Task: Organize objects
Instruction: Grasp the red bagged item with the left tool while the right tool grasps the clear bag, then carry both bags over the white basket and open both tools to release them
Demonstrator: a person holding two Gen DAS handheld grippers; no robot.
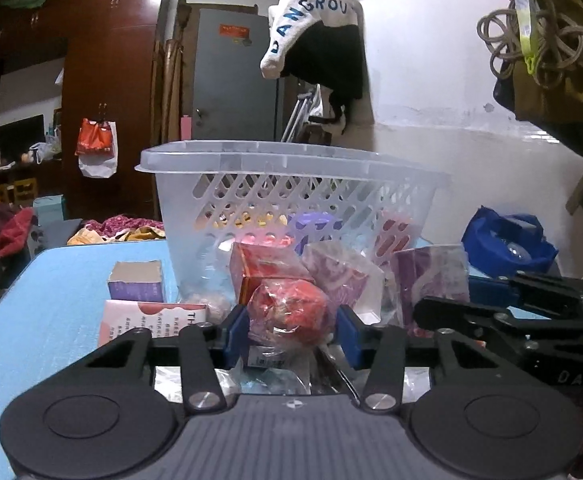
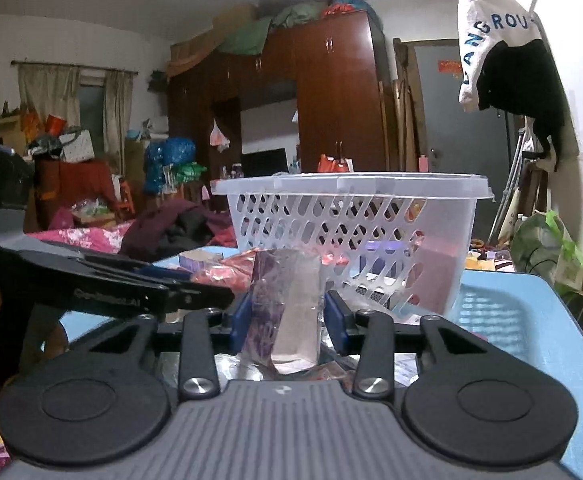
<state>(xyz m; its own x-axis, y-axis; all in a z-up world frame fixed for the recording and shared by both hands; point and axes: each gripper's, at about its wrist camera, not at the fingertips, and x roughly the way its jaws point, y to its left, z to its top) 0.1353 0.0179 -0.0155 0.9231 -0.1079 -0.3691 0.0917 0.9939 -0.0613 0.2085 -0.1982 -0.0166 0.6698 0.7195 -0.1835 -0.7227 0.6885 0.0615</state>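
Note:
In the left wrist view my left gripper has its blue pads pressed against both sides of a red packet in crinkled clear wrap, low over the blue table. In the right wrist view my right gripper is shut on an upright purple and clear packet. A clear plastic lattice basket stands just behind both, also shown as the basket, with several coloured packets inside. More wrapped packets lie between the grippers and the basket.
A small purple box and a pink box lie at the left of the table. A blue bag sits at the right. The table's right edge drops off beside floor clutter. Clothes hang overhead.

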